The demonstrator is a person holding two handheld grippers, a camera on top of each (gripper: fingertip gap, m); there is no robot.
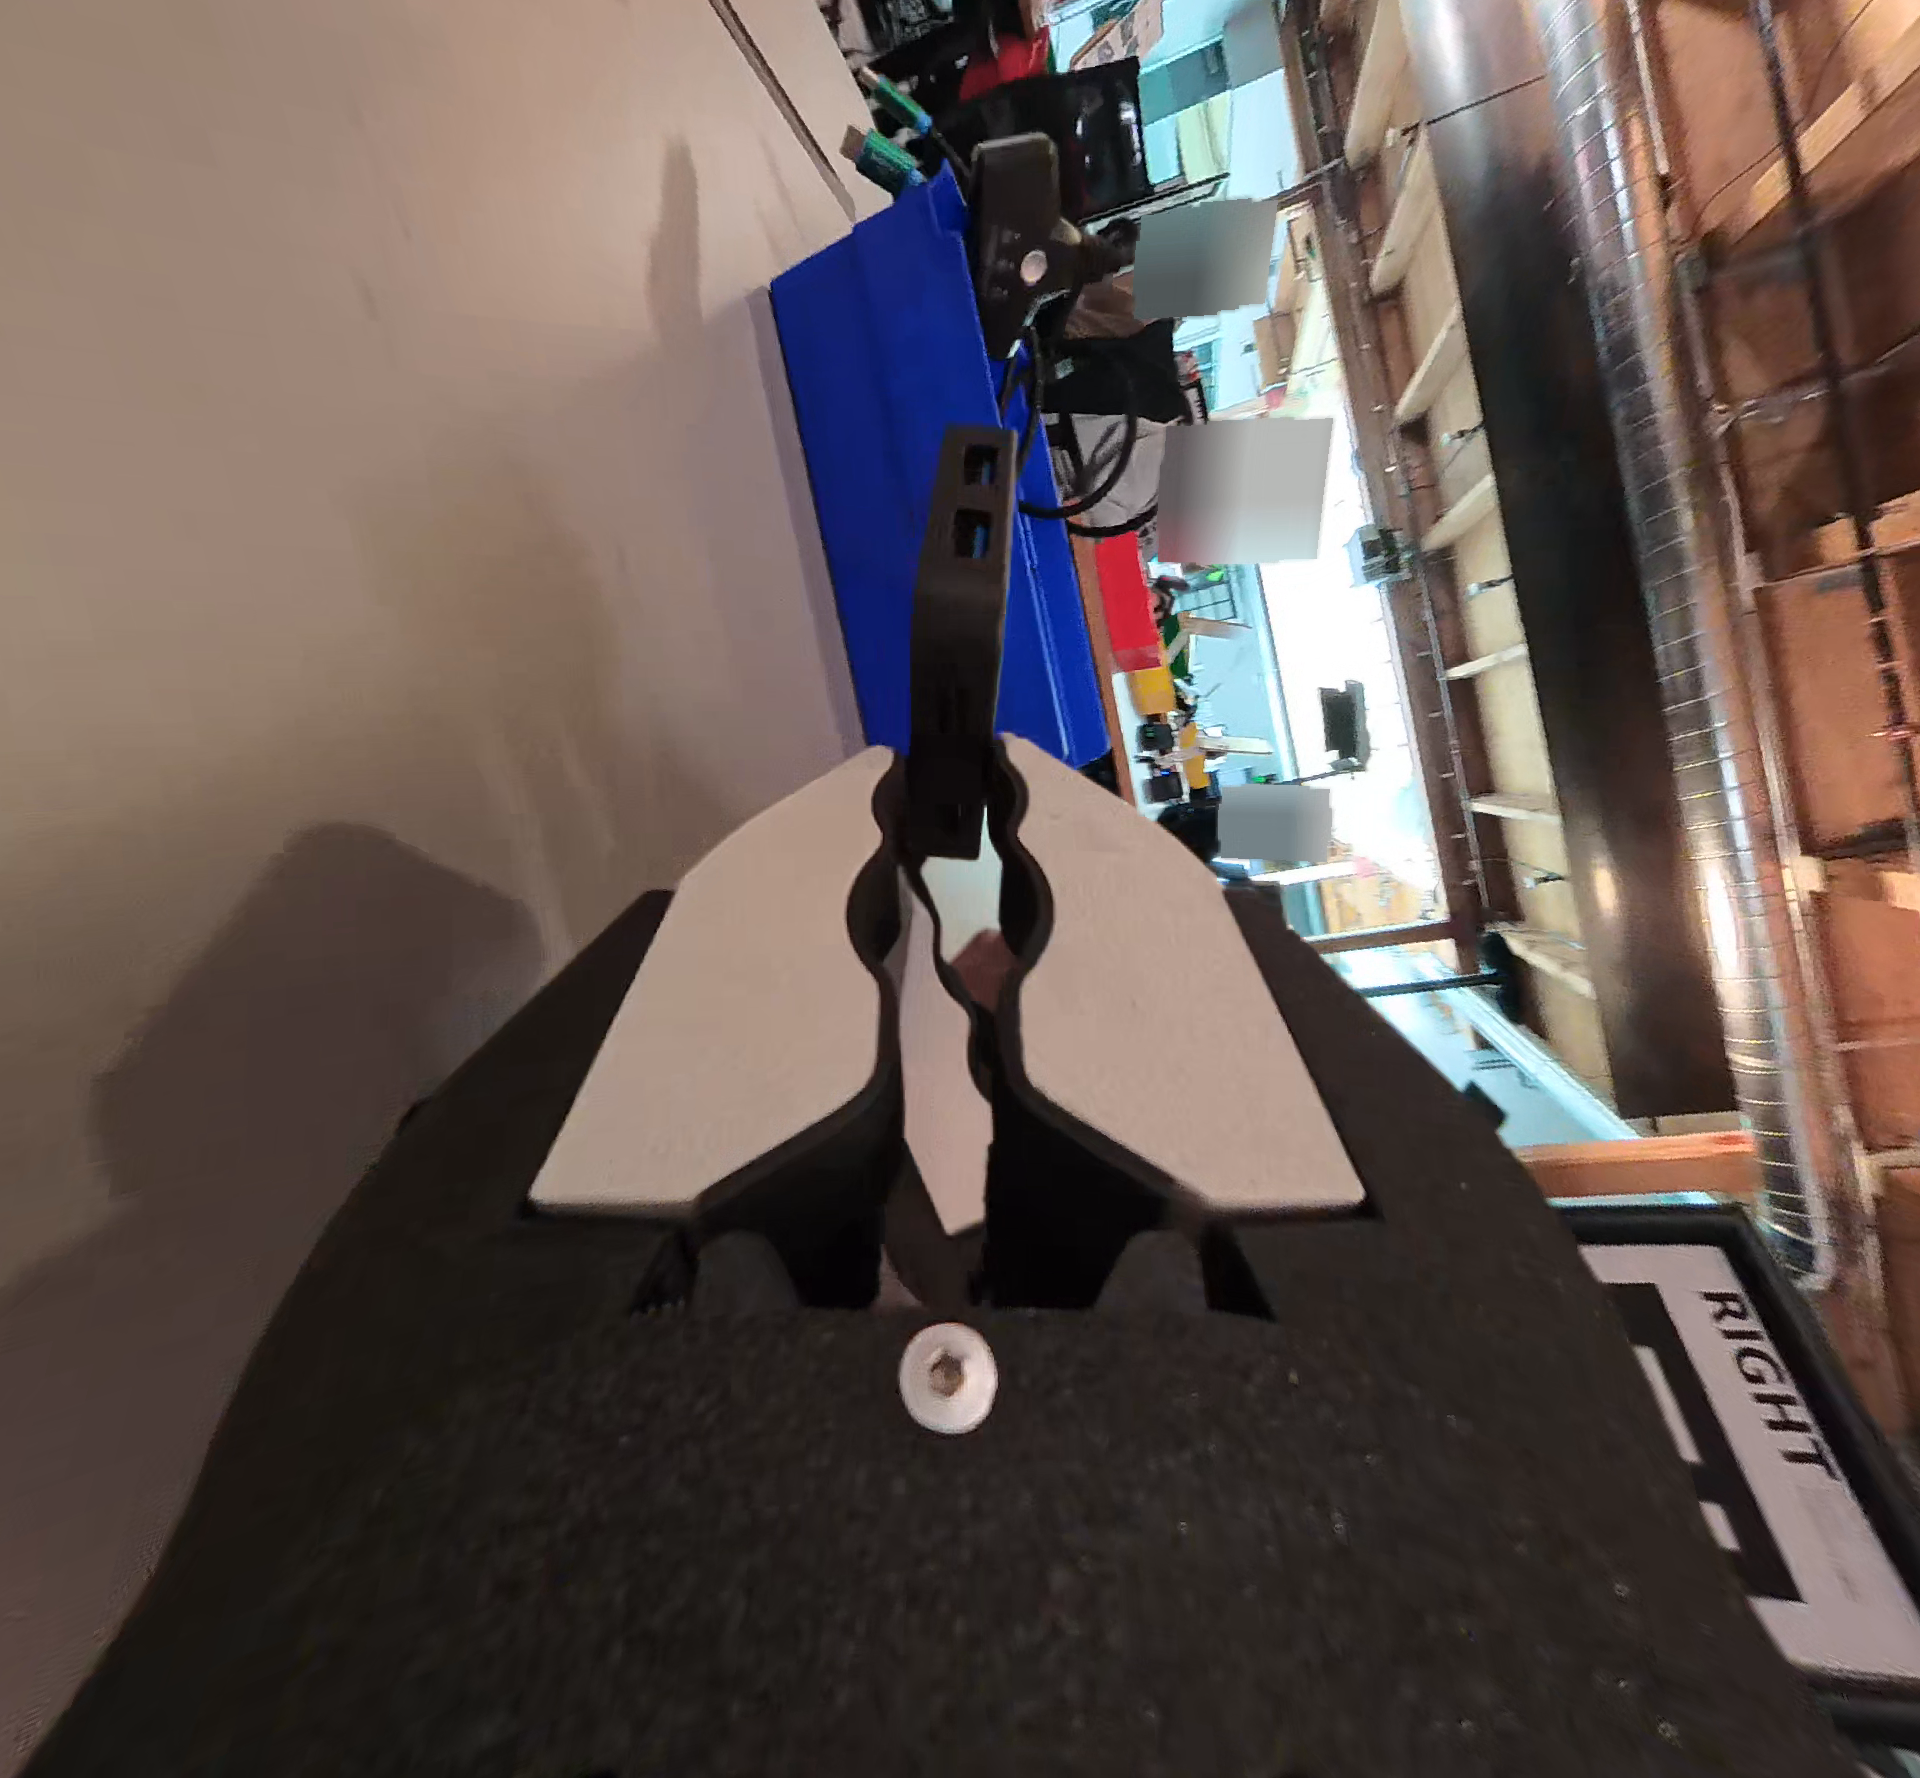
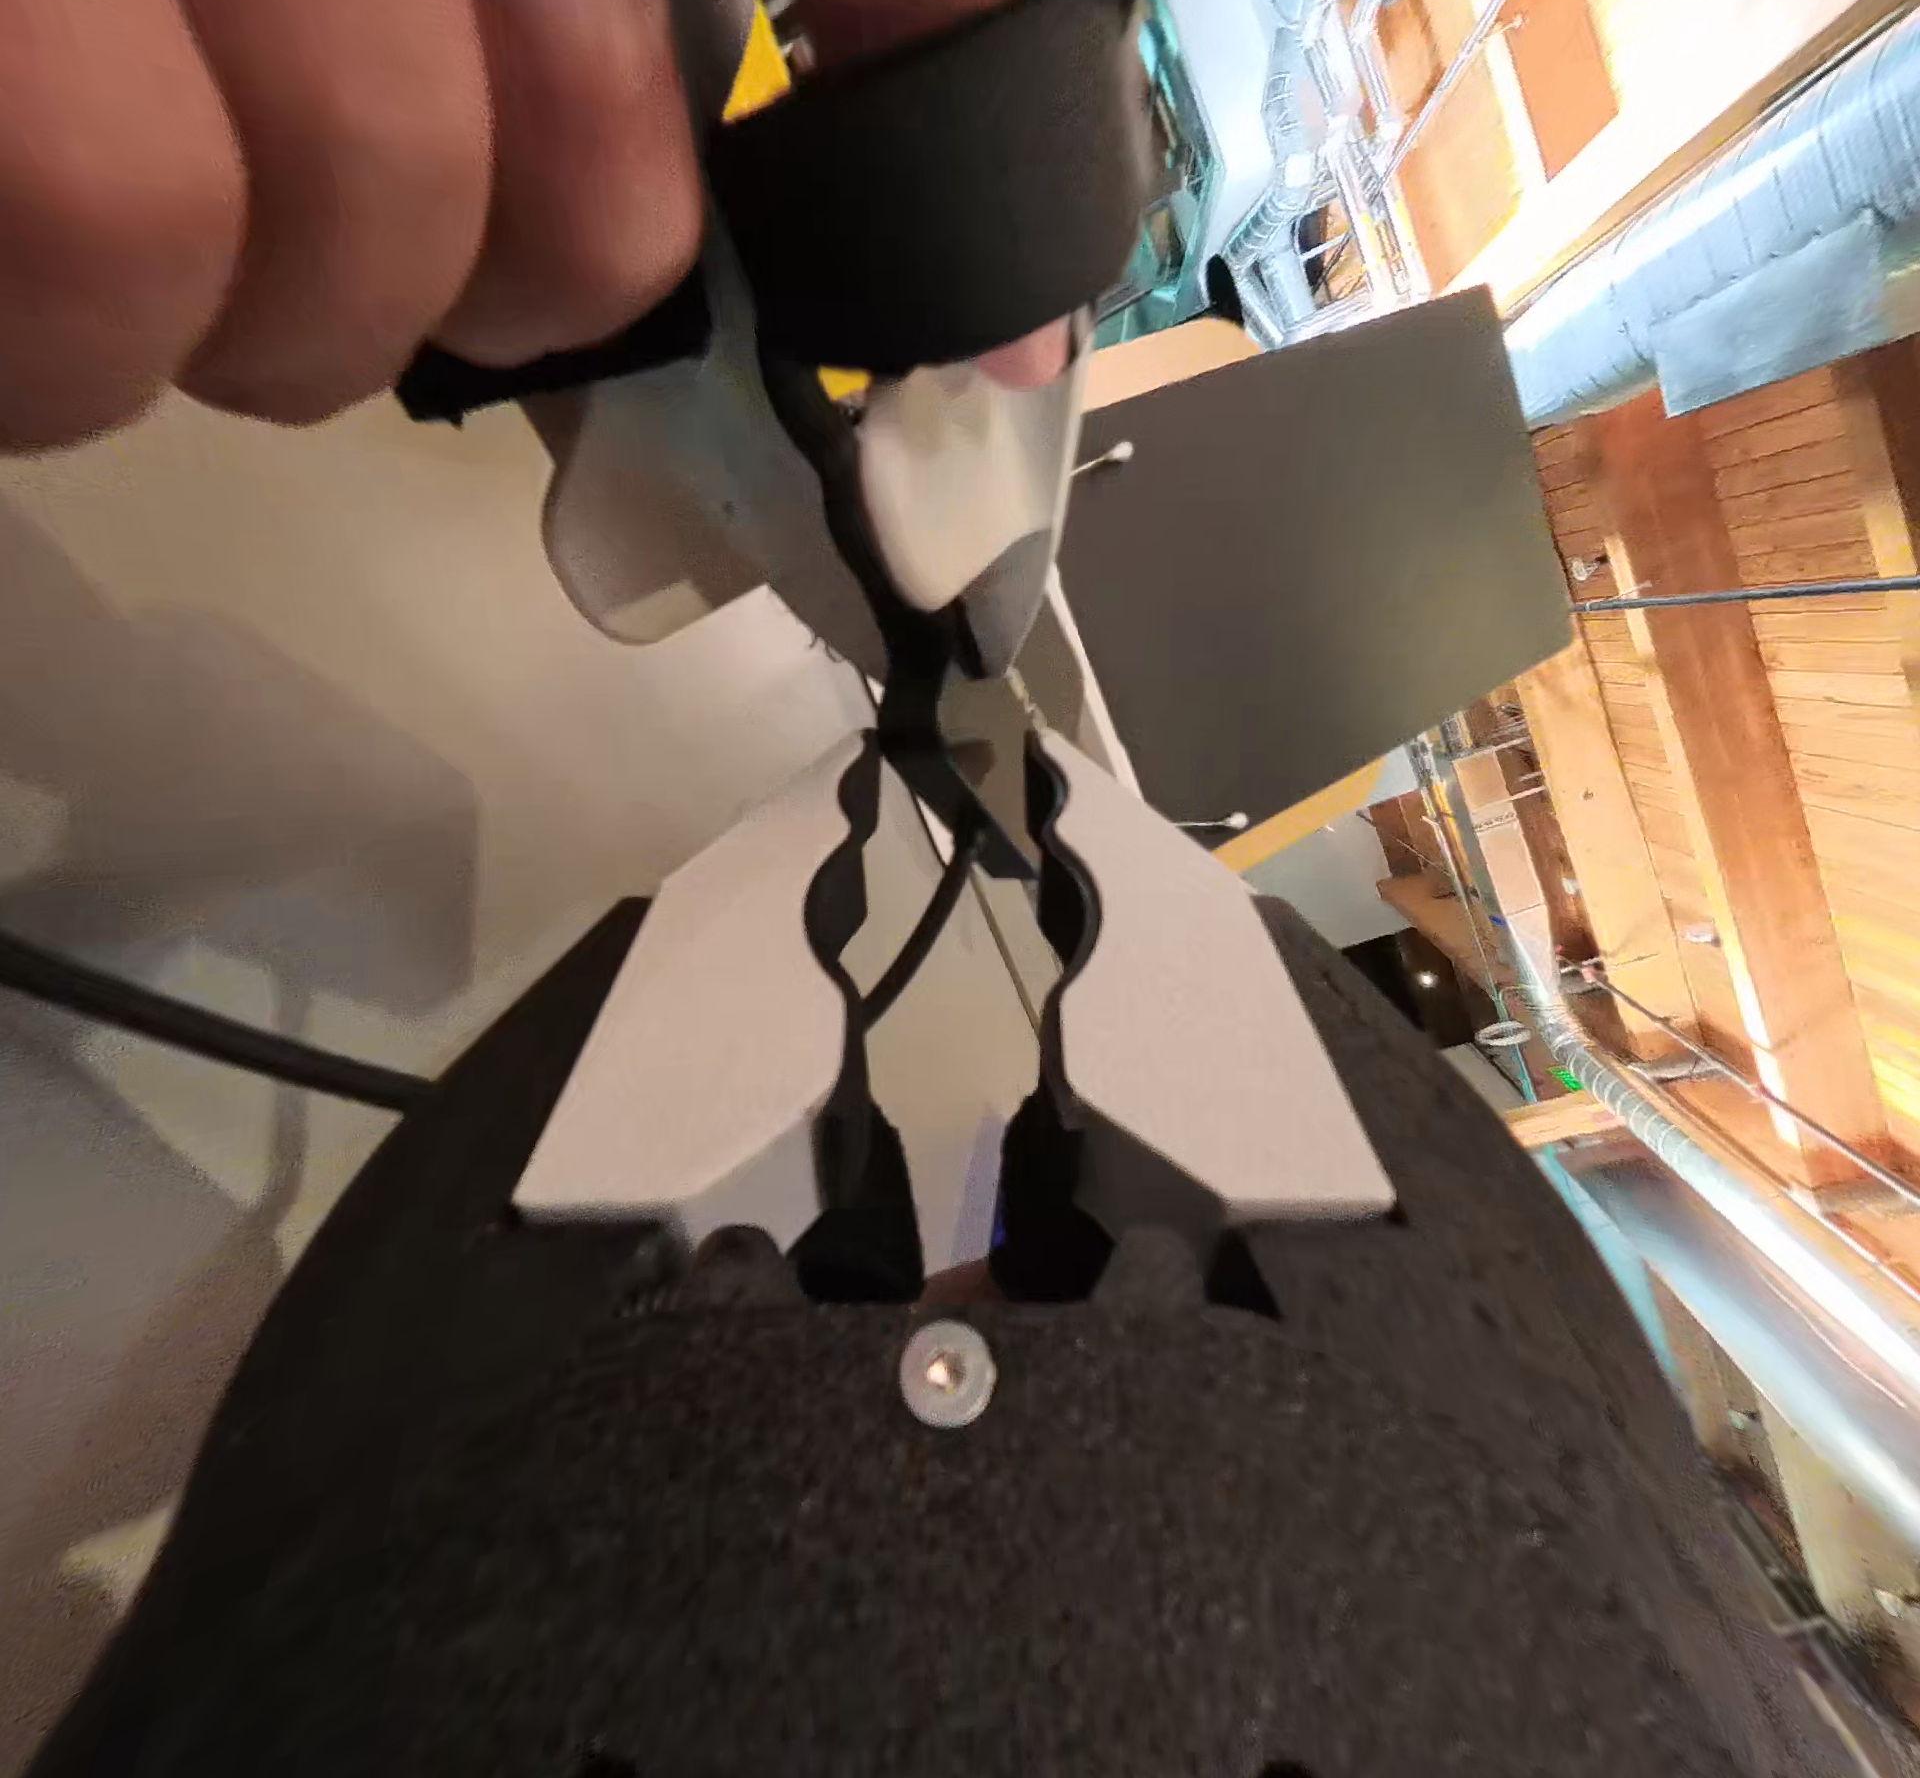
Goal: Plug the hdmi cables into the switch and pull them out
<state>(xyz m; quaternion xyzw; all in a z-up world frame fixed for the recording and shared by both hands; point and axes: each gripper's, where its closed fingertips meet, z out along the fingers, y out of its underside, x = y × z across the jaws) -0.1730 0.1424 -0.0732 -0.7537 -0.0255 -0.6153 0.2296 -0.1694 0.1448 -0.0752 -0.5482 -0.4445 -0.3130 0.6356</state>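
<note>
This view is turned sideways, so the white table (image 1: 364, 481) fills its left side. My left gripper (image 1: 940, 778) is shut on one end of the black switch (image 1: 961, 606), which sticks out past the fingertips with its two blue-lined ports showing. Two green-headed HDMI cables (image 1: 883, 154) lie farther off on the table. In the right wrist view, my right gripper (image 2: 951, 752) is open. The switch's black end (image 2: 935, 772) and its thin cable (image 2: 914, 949) pass between the jaws. A hand (image 2: 312, 118) holds the left gripper (image 2: 935, 502) just beyond.
A blue mat (image 1: 894, 440) lies on the table behind the switch. A black device (image 1: 1013, 211) with a cable stands at its far end. A black-framed white card (image 1: 1766, 1468) sits at the lower right. A black panel (image 2: 1299, 565) stands beyond the grippers.
</note>
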